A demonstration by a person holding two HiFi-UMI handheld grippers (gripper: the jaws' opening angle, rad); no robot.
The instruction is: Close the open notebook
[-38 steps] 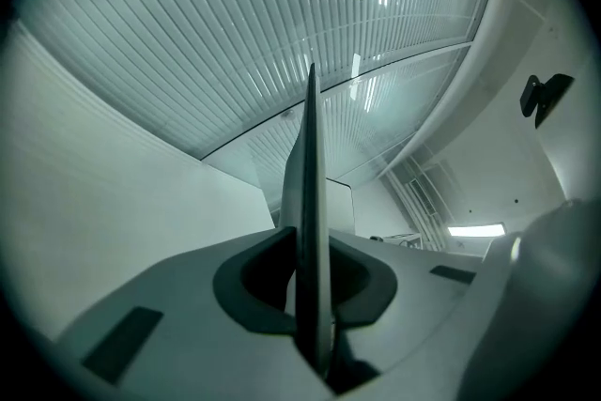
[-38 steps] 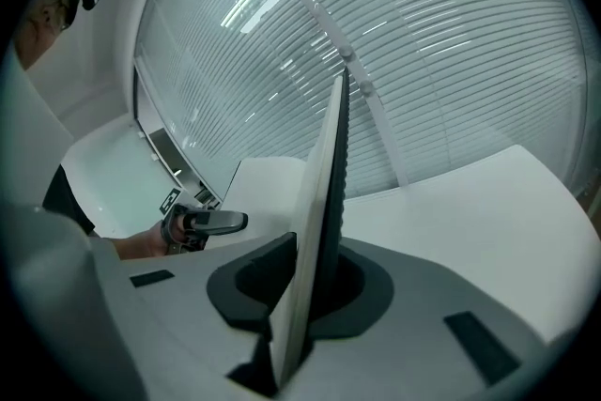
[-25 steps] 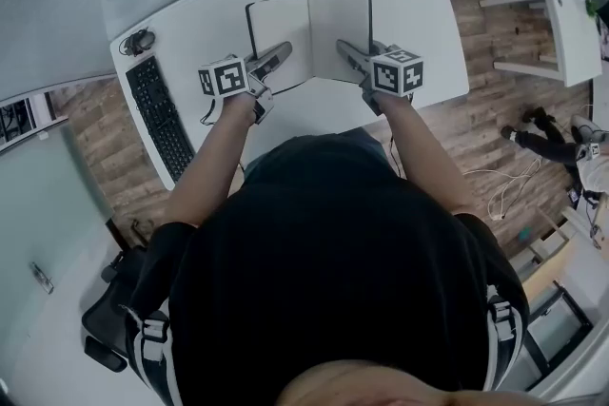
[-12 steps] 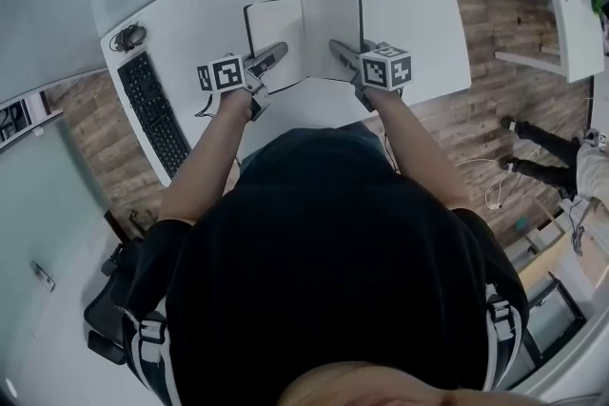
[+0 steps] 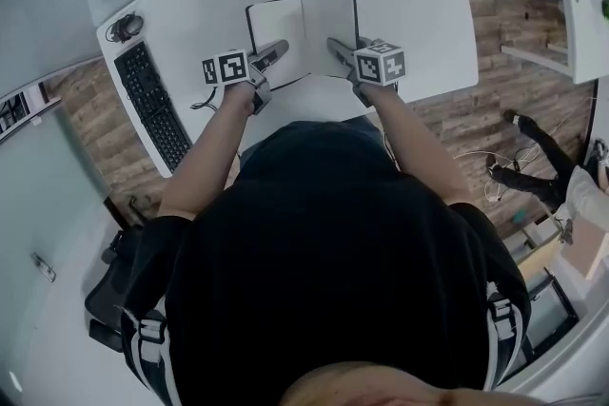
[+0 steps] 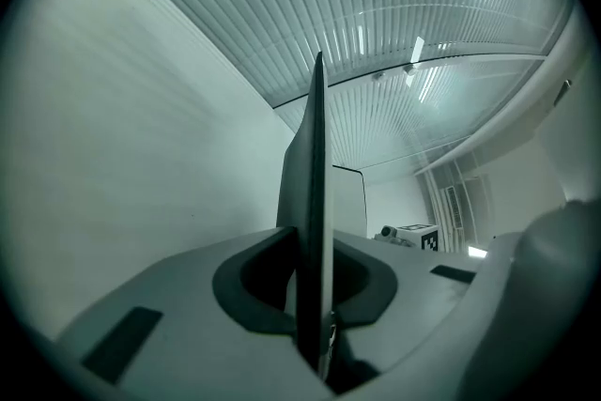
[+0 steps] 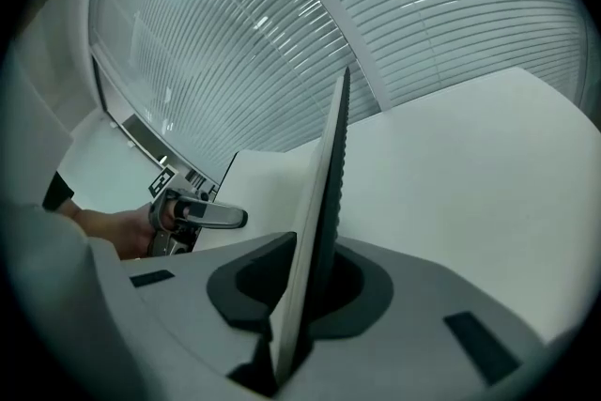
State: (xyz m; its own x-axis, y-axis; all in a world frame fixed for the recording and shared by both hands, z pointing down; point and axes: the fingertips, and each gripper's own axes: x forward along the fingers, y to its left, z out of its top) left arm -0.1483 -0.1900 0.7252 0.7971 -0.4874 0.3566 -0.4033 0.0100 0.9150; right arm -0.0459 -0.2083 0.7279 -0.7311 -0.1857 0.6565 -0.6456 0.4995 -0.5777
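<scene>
The open notebook, black-edged with blank white pages, lies flat on the white desk. My left gripper is over the lower part of the left page, its jaws shut with nothing between them. My right gripper is over the lower part of the right page, also shut and empty. I cannot tell whether either tip touches the paper. The left gripper view shows the closed left gripper with a notebook page beyond it. In the right gripper view the closed right gripper stands beside the notebook page, with the left gripper across from it.
A black keyboard lies at the desk's left edge, with a small dark device and cable behind it. A white side table stands at the right over wooden floor. Another person's legs and cables are on the floor there.
Both grippers have sunk toward the notebook and sit lower over its pages. Their jaws stay closed. The notebook has not moved.
</scene>
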